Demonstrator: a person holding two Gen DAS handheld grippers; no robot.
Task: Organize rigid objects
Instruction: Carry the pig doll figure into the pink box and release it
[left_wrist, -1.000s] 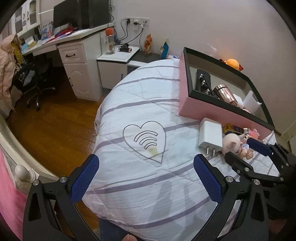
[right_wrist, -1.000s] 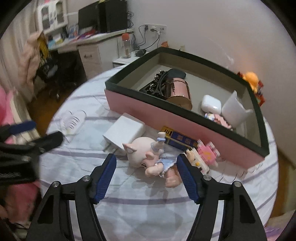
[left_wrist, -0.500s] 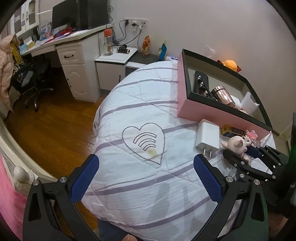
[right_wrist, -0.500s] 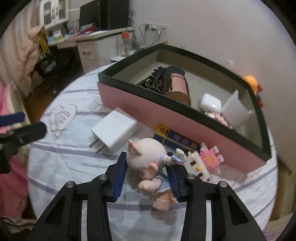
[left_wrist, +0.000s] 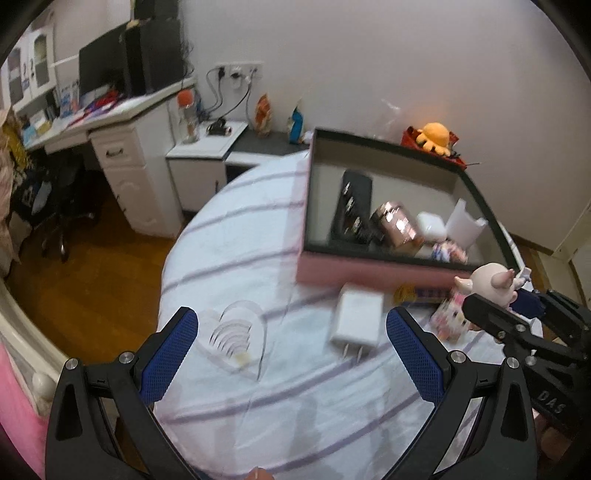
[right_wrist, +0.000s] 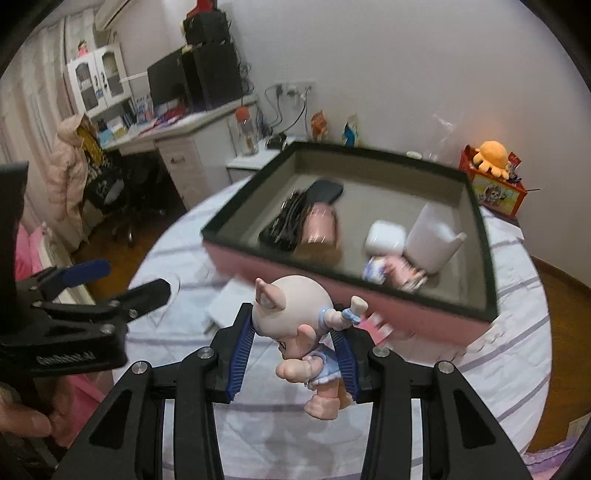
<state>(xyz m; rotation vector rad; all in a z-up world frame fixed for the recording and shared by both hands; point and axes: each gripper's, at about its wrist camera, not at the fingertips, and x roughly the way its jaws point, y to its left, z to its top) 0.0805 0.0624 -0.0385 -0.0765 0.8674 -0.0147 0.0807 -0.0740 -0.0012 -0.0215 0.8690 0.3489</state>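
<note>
Between the blue pads of the right claw (right_wrist: 295, 354), clamped tight: pig figurine (right_wrist: 295, 317), above bed, near pink box (right_wrist: 487, 258).

Both handheld grippers are matte black frames with triangular cut-outs and silver screw heads at the joints. The left gripper (left_wrist: 291, 352) has blue mesh-textured pads on its fingers (left_wrist: 169, 356). The right gripper (right_wrist: 295, 356) has blue ribbed pads (white lettering marks both bodies).

The open pink cardboard box with a dark rim (right_wrist: 436, 325) has bare floor at its back and middle. A black case, rose-gold cylinder, white earbud case (right_wrist: 384, 236) and white cup crowd its front.
</note>
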